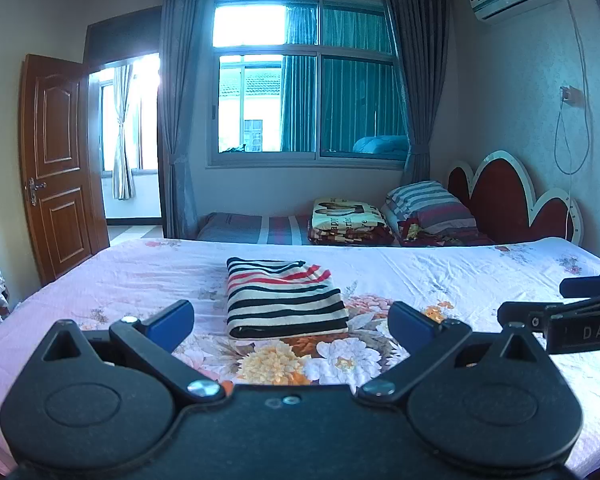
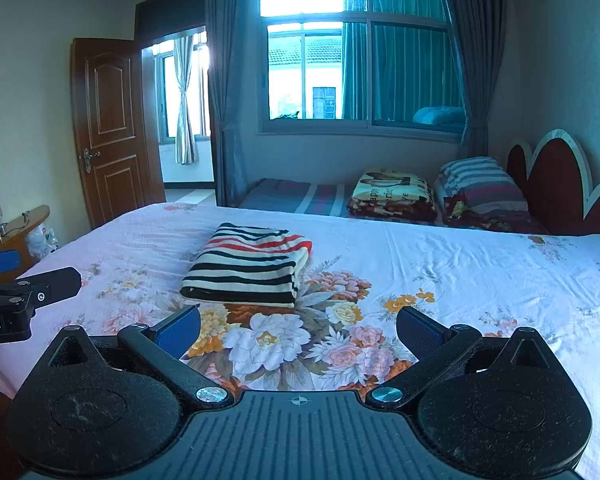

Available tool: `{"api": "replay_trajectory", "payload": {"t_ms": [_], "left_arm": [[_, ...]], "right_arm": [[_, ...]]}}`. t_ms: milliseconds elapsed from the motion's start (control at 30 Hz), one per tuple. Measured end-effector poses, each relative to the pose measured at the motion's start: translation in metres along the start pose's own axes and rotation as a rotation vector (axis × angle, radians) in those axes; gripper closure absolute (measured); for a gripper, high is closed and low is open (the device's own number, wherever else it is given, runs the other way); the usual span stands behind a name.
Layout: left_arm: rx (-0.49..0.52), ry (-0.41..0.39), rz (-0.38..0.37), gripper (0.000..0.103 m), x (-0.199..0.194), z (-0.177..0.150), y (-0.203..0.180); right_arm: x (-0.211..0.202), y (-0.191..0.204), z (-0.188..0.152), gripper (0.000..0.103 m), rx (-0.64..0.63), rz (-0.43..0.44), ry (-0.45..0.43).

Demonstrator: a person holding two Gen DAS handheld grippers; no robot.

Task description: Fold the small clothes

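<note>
Left gripper [image 1: 290,322], seen from its own wrist cam: jaws spread wide, nothing between the blue pads, hovering above the floral bedsheet [image 1: 440,272]. Striped garment [image 1: 284,300] lies straight ahead of the claw, just beyond the pad tips and centred in the gap, already a compact rectangle w/ the thick rolled edge facing the claw. Off to the claw's right, the right gripper [image 1: 580,300] pokes in from the frame edge, clear of the cloth. Beyond the bed: a second, lower bed w/ striped pillow [image 1: 424,200] and folded blanket [image 1: 348,220].

Right gripper [image 2: 298,332], own cam: also wide apart and empty, above the big flower print. Striped garment [image 2: 248,268] sits ahead and slightly left of this claw, apart from both pads, edges fairly square; right-hand end looks a bit looser, though fisheye warp makes that hard to judge. Left gripper [image 2: 32,280] enters at the far left, level w/ the garment, not touching it.

Judgement: fold on this piece looks done or near done; both claws backed off = release/inspect step. Next move prob. calls for either a light tidy of the loose end, or clamping the thick front edge w/ both claws to shift the bundle aside w/o it springing open. No other unfolded clothes visible on the sheet.
</note>
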State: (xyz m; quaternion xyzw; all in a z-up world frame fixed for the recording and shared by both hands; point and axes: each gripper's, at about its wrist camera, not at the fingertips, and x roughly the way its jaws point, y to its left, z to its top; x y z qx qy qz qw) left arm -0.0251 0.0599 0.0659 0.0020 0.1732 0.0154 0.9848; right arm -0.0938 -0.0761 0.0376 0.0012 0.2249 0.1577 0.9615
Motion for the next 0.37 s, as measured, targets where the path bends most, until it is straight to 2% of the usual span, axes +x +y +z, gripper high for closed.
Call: {"api": "replay_trajectory", "payload": {"t_ms": [367], "left_arm": [[0.031,0.026,0.010,0.002,0.0091,-0.0011,0.0014]], "right_arm": [[0.0017,-0.0048,0.0016,0.000,-0.003,-0.004,0.002]]}}
